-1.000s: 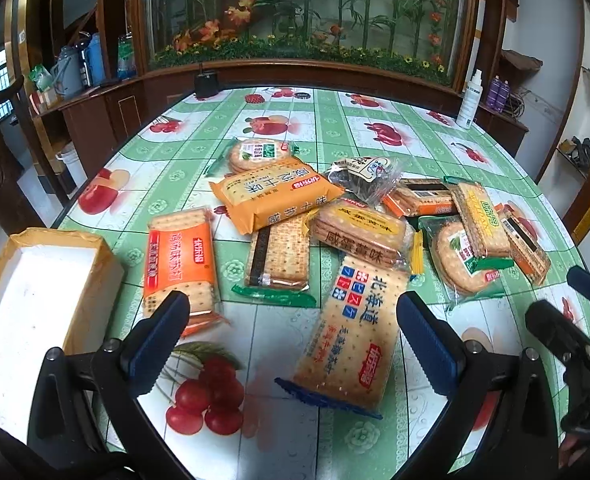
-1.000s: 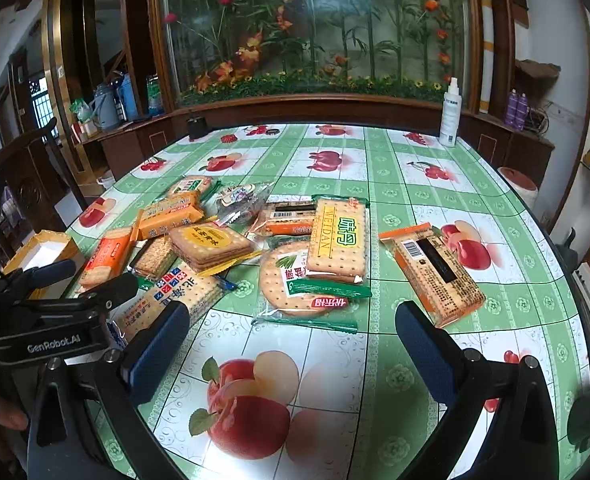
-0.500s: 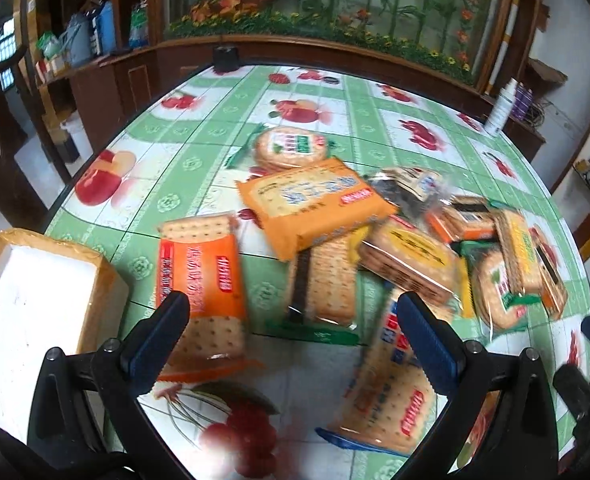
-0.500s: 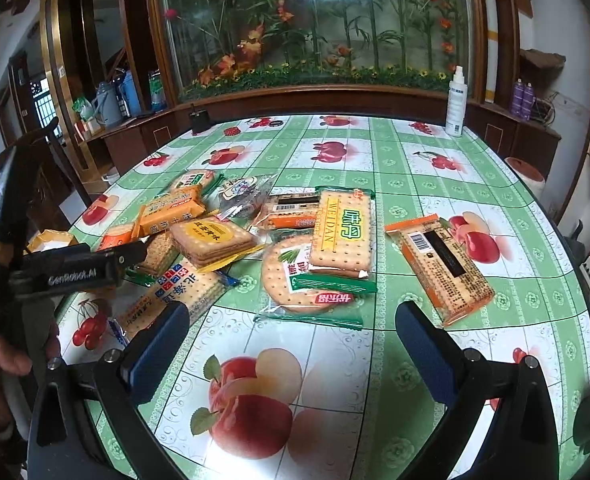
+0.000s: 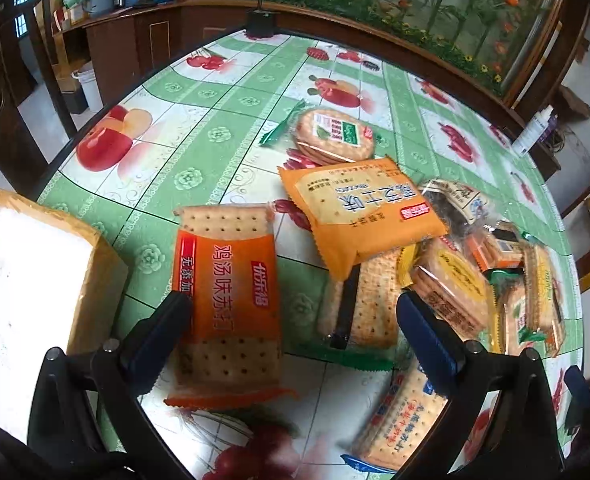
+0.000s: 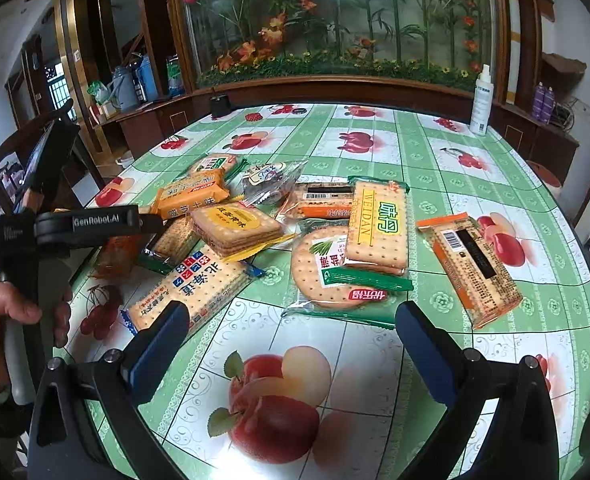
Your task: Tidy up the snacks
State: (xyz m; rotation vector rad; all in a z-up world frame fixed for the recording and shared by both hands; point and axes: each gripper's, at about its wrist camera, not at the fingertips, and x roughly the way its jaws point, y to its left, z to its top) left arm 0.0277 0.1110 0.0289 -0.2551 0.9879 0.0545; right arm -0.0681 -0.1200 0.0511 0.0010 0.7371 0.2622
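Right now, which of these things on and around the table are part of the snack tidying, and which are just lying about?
Part of the job:
orange cracker packet
yellow-orange biscuit packet
round cracker packet
cardboard box
left tongs, open
right tongs, open

Just lying about:
white spray bottle
blue thermos flasks
white bucket

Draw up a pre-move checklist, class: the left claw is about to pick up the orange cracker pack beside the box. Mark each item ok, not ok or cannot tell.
1. Left claw open wide: ok.
2. Orange cracker pack between its fingers: not ok, left finger overlaps the pack's edge.
3. Pack free of other snacks: ok, nothing lies on it.
4. Box open, white inside showing: ok.
5. Right claw open, holding nothing: ok.
6. Claw height above the pack: cannot tell.
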